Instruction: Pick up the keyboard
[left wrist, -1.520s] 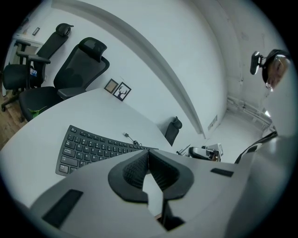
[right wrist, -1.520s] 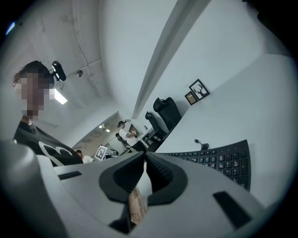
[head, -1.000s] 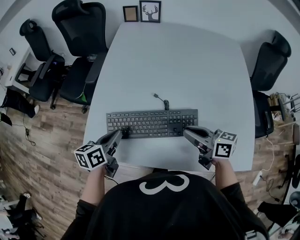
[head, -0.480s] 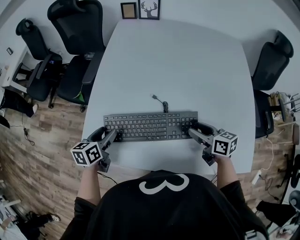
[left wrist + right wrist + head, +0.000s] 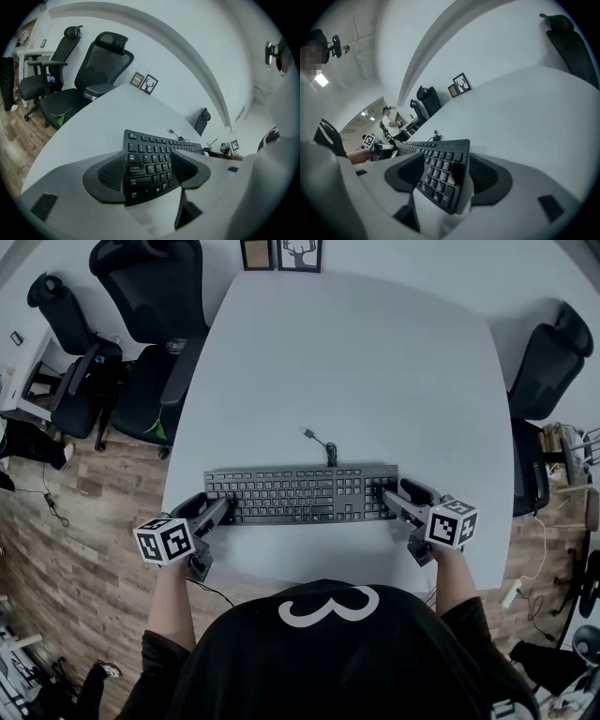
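- Keyboard [image 5: 300, 493]: black, full-size, keys up, lying flat and crosswise on the white table [image 5: 347, 352], close to the near edge and just in front of me.
- Cable [image 5: 323, 444]: short black lead running from the keyboard's far edge, its plug end lying loose on the table top.
- My left gripper [image 5: 214, 504]: at the keyboard's left end. Its jaws have just been opening and stand wide apart, with that end of the keyboard between them. I see no pad pressing on it.
- My right gripper [image 5: 396, 491]: at the keyboard's right end. Its jaws have likewise just been opening and stand wide apart, with the right end of the keyboard between them. It is not clamped on anything.
- Office chairs [image 5: 141, 315]: black, grouped by the table's left side.
- Single chair [image 5: 548, 352]: black, at the table's right side.
- Framed pictures [image 5: 278, 253]: two, side by side at the table's far end. One shows antlers.
- Floor [image 5: 84, 521]: wood-pattern boards, visible to the left of the table.
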Tool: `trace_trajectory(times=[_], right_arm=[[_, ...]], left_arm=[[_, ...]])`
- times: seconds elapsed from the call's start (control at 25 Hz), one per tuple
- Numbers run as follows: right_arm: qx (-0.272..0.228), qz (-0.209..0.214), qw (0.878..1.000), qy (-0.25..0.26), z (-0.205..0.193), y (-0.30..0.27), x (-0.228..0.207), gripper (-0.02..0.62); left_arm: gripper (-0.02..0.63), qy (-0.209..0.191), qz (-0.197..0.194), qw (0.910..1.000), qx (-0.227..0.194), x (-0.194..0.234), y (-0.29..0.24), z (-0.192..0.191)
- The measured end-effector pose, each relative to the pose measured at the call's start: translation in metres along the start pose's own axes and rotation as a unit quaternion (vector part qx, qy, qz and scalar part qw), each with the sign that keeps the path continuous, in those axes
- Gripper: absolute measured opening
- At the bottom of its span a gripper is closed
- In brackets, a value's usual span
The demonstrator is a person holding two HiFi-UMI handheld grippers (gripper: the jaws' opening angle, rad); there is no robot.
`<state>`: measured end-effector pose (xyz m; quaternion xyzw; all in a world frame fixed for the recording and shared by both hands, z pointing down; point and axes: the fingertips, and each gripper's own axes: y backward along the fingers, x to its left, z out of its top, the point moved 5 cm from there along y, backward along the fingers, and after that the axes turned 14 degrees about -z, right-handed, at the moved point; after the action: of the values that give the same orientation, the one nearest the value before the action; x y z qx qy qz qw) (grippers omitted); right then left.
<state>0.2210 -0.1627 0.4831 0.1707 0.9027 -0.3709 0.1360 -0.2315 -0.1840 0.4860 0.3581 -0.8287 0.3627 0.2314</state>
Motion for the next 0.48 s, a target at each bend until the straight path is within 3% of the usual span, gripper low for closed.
trace_trajectory(times=[0.16,0.48], right_arm=[[0.009,0.003,1.000,-0.007,0.001,-0.007,-0.002,0.287],[0.026,0.015,0.999,-0.016,0.001,-0.013,-0.002,0.287]], left_arm=[[0.301,-0.013,0.017,0.9998,-0.001,0.004,0.004,0.007],[0.301,0.010,0.024,0.9995,0.015,0.023,-0.006,0.005]])
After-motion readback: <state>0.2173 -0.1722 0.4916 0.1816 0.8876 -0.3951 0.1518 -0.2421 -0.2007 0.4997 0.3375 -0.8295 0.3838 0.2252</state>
